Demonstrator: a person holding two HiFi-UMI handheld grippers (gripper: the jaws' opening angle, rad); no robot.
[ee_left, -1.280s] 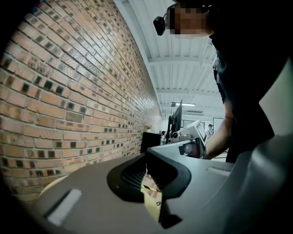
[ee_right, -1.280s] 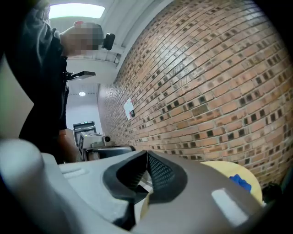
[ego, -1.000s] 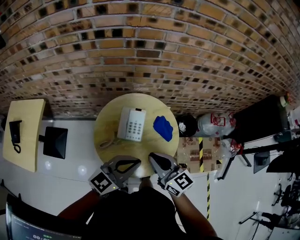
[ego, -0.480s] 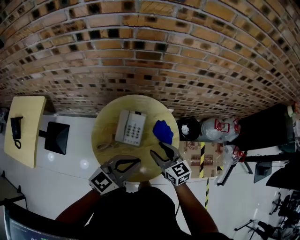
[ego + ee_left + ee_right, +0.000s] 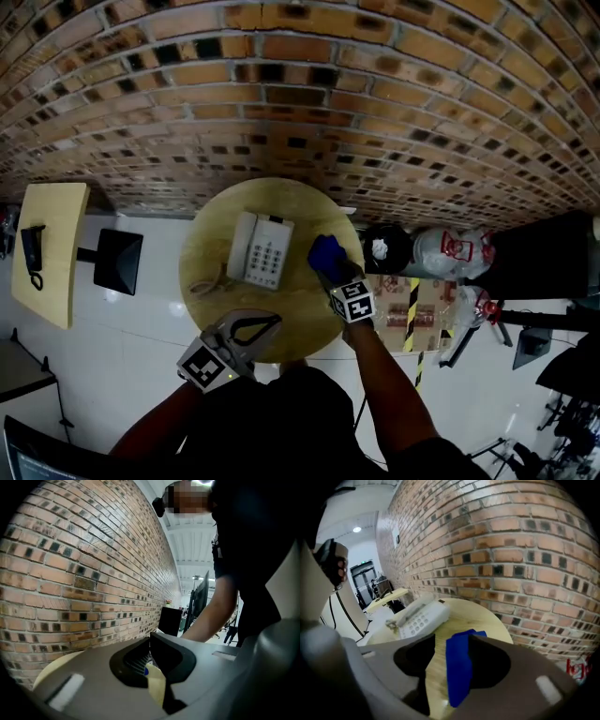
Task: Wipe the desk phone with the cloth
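Holds the right tongs point(image 5: 453, 640) spread apart astride the blue cloth point(image 5: 458, 667), unclamped, lying on the round table point(image 5: 211, 239) at 3 o'clock of the desk phone point(image 5: 261, 249). Holds the left tongs point(image 5: 277, 321) closed on nothing at the table's 6 o'clock edge.

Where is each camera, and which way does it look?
Head view: on the head, looking down at table, phone, cloth; both arms, left gripper, right gripper show.
Left gripper view: on left gripper, facing brick wall; its jaws, an arm show.
Right gripper view: on right gripper, facing cloth and phone; its jaws show.
Head and right gripper views share phone, cloth.
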